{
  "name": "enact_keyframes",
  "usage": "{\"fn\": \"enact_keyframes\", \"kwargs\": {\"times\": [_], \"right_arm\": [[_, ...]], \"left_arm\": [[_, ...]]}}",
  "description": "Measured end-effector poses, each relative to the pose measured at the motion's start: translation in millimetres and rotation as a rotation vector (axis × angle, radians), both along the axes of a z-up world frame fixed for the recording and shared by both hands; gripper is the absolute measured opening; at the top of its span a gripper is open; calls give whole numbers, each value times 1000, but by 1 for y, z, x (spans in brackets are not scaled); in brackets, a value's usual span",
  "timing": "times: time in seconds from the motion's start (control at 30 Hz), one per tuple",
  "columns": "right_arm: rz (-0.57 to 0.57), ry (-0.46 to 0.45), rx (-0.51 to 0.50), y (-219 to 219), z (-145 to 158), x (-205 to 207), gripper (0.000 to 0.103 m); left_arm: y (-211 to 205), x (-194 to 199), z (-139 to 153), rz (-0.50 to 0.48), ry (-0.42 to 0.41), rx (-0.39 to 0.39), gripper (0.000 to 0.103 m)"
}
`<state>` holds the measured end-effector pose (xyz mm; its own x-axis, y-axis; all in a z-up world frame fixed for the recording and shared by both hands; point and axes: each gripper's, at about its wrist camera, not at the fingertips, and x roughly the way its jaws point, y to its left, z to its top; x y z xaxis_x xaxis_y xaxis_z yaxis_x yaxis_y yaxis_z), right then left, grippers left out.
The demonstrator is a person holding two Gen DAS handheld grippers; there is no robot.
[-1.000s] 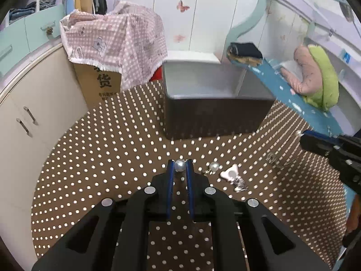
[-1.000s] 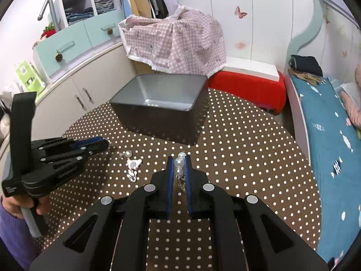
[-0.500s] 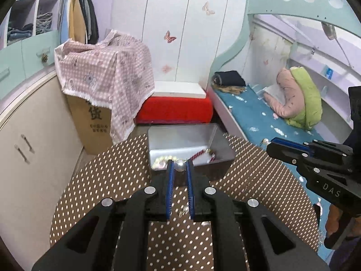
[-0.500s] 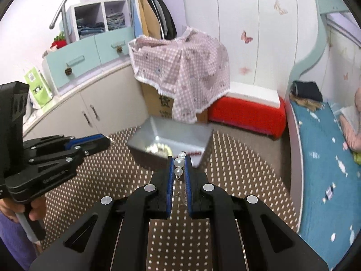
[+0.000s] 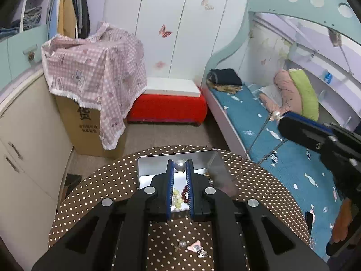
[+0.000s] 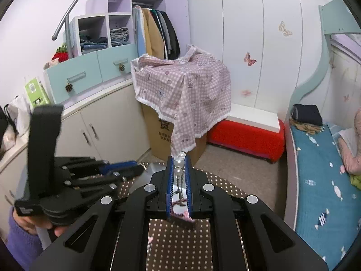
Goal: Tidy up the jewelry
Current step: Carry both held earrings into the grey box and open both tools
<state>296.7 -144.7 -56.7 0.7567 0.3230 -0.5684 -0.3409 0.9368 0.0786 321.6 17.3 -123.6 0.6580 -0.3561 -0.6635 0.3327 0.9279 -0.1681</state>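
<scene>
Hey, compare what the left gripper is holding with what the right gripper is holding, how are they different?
The left gripper pinches a single pearl with no chain visible; the right gripper pinches stacked pearls with a thin chain dangling below. Both are shut on pale, round pearls at the fingertips.

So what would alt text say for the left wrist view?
The left gripper pinches a pearl earring above a metal tin holding beads, on a brown polka-dot table. The right gripper holds a pearl chain necklace at right.
</scene>
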Motion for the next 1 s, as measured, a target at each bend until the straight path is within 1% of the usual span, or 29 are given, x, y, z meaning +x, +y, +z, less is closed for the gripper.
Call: {"fn": "enact_keyframes", "kwargs": {"times": [0.17, 0.33, 0.5, 0.63, 0.73, 0.77, 0.8, 0.83, 0.87, 1.0], "right_arm": [[1, 35, -8, 6, -17, 18, 10], [7, 78, -17, 13, -38, 27, 10], [11, 108, -24, 17, -56, 30, 10], [13, 126, -29, 20, -65, 31, 10], [12, 139, -29, 21, -71, 31, 10], [13, 143, -29, 21, -73, 31, 10], [13, 147, -29, 22, -75, 31, 10], [12, 151, -30, 22, -76, 31, 10], [12, 156, -30, 22, -78, 31, 10], [5, 171, -24, 19, -83, 32, 10]], "left_arm": [[-2, 18, -23, 6, 62, 6, 9], [-4, 27, -41, 6, 107, 12, 9], [-4, 29, -49, 12, 126, 18, 10], [-7, 29, -52, 16, 138, 35, 10], [-7, 28, -54, 16, 146, 34, 10], [-7, 28, -54, 17, 148, 35, 12], [-7, 28, -54, 17, 151, 35, 21], [-7, 27, -54, 19, 152, 35, 25], [-7, 26, -53, 25, 144, 40, 27], [-7, 24, -52, 27, 146, 39, 27]]}}
